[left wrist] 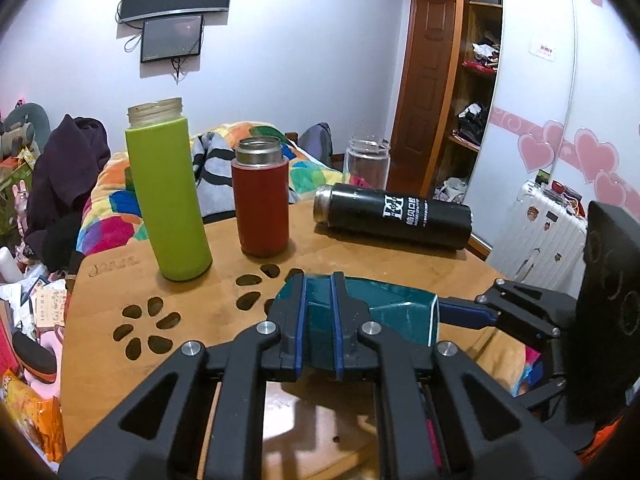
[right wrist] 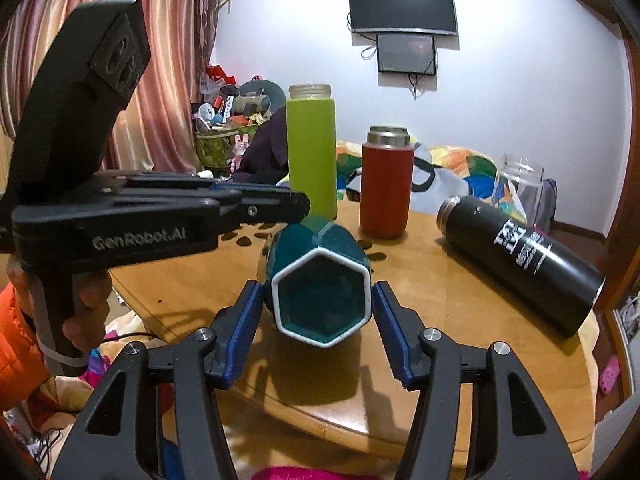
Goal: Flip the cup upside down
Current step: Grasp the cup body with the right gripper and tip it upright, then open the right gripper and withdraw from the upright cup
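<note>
Glossy teal glazed cup (right wrist: 320,276), matt black plastic tongs (left wrist: 319,312), smooth varnished wooden table (left wrist: 224,296), steel-rimmed flasks (left wrist: 262,200)

Round wooden table (left wrist: 224,308), light varnish, with dark petal-shaped cut-outs (left wrist: 146,330) in flower groups and an engraved mark near the far left edge. Standing upright on it: a green bottle (left wrist: 168,196), lid off, threaded neck exposed; just to its right, apart from it, a red flask (left wrist: 262,200) with an open steel neck. A clear jar (left wrist: 366,162) stands at the far edge, behind the black flask (left wrist: 394,216), which lies on its side, steel mouth pointing toward the red flask, white lettering facing up. Surface near the front edge shows glare and a few small dark specks.
</note>
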Demonstrator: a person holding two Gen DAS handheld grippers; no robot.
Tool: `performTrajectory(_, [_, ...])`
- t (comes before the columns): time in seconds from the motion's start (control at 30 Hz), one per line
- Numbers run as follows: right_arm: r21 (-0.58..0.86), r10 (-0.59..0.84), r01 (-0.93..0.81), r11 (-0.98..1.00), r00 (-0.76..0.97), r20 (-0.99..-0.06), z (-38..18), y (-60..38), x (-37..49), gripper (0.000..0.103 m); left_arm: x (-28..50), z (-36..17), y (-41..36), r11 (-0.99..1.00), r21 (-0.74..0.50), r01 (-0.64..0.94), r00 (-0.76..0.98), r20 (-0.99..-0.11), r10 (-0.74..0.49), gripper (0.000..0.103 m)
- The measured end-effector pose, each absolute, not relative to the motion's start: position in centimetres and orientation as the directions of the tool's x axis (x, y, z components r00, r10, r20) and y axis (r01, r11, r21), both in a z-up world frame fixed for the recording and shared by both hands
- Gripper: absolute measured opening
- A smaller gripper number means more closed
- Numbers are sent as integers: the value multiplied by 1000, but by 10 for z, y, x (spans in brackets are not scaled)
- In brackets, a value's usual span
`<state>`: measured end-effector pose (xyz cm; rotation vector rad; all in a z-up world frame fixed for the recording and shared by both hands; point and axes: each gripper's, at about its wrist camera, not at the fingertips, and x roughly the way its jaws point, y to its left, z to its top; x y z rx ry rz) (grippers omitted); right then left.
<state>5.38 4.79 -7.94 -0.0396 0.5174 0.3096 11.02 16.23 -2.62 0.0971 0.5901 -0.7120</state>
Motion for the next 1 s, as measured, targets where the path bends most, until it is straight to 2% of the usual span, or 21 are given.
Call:
performTrajectory(0.47, [-11, 260, -301, 954, 842, -472, -66, 71, 88, 51, 136, -31, 179, 780, -112, 616, 642, -503, -579, 6])
performTrajectory(0.9, [-11, 256, -299, 954, 835, -486, -66, 74, 95, 51, 142, -43, 184, 799, -139, 585, 639, -529, -559, 4])
performTrajectory(0.97, [4, 272, -309, 951, 831, -485, -62, 71, 93, 53, 138, -39, 187, 812, -132, 569, 655, -524, -545, 5])
performTrajectory(1.0, [10, 277, -309, 951, 835, -476, -58, 68, 89, 59, 135, -36, 189, 816, -135, 562, 661, -520, -542, 5])
